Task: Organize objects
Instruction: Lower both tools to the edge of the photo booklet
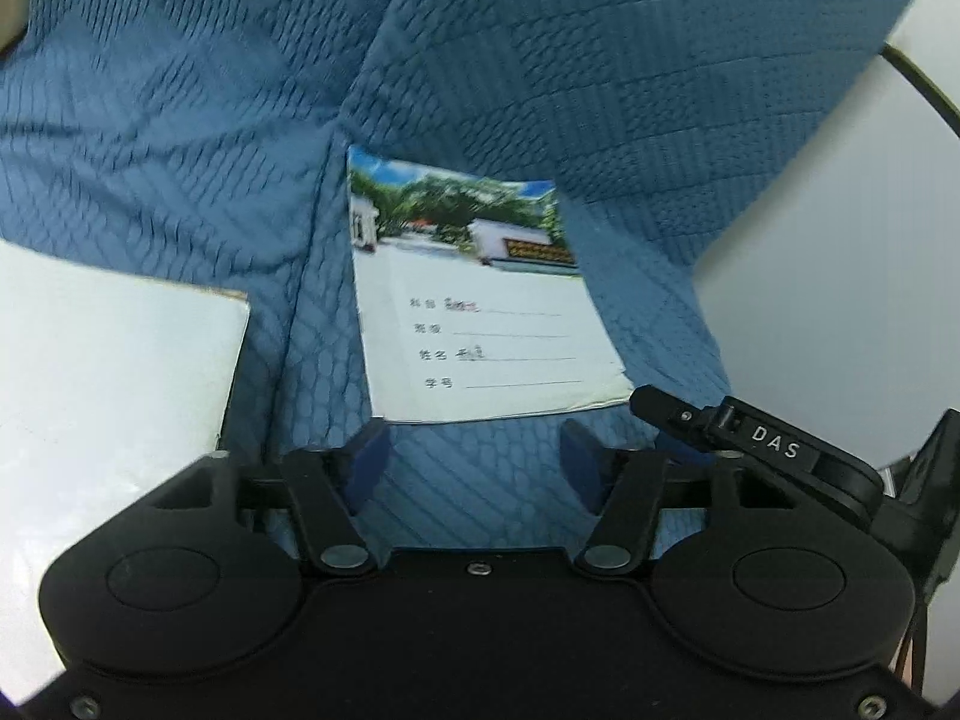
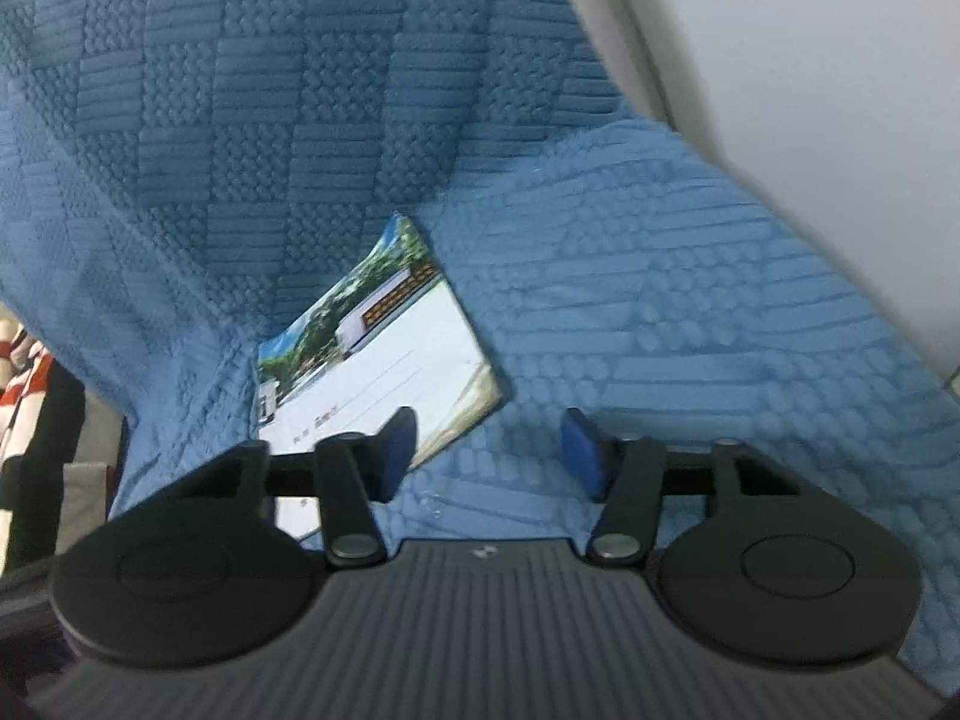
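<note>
A thin notebook (image 1: pixel 480 312) with a photo of trees and a white wall on its cover lies on the blue quilted sofa cover (image 1: pixel 540 60), tucked toward the seat crease. My left gripper (image 1: pixel 474 456) is open and empty, just short of the notebook's near edge. In the right wrist view the same notebook (image 2: pixel 384 354) lies at the left. My right gripper (image 2: pixel 489 450) is open and empty, its left finger (image 2: pixel 396 450) over the notebook's near corner. The other gripper's black finger marked DAS (image 1: pixel 750 438) shows at the right of the left wrist view.
A white book or board (image 1: pixel 102 396) lies on the seat at the left of the left wrist view. A white wall (image 2: pixel 810 90) stands past the sofa's right side. Red-and-white striped cloth (image 2: pixel 24 378) shows at the far left.
</note>
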